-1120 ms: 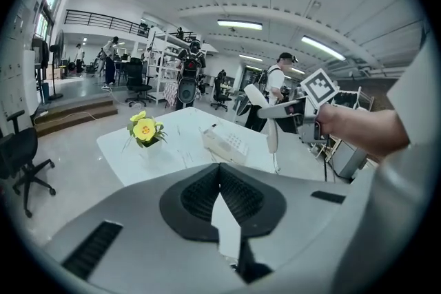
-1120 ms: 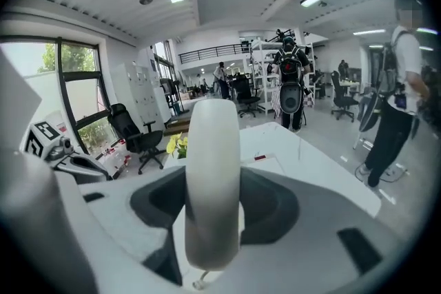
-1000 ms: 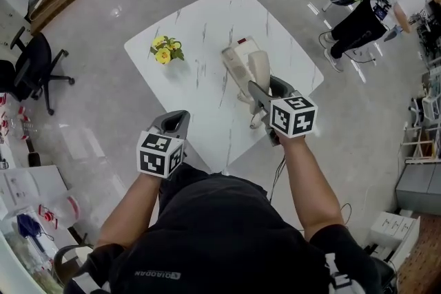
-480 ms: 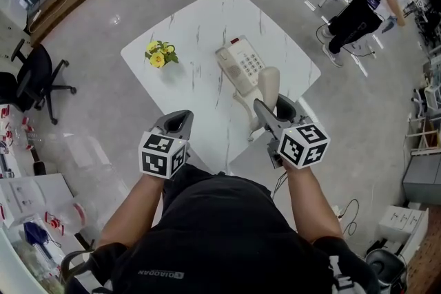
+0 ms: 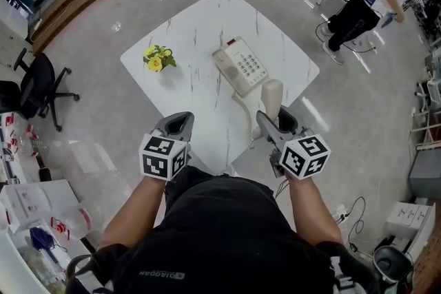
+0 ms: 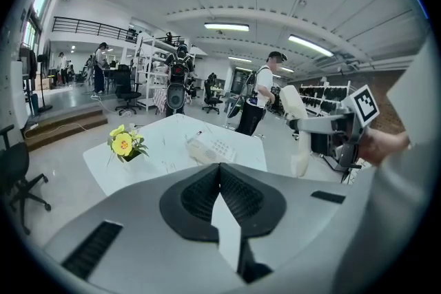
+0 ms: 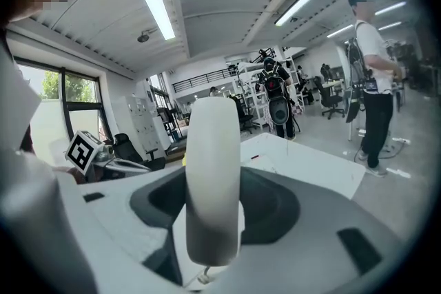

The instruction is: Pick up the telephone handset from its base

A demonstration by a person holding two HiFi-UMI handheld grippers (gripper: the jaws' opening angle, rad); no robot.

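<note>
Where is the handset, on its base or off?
Off. The right gripper holds the handset apart from the base.

— Was the room bright?
— Yes, and evenly. Long ceiling lamps (image 7: 157, 8) gave the light, and a window (image 7: 48, 89) added daylight. The floor (image 5: 103, 45) showed pale glare.
— And the sharpness?
— Both gripper views were strongly bent, with dark corners. The handset (image 7: 213, 182), very near the lens, was soft.
</note>
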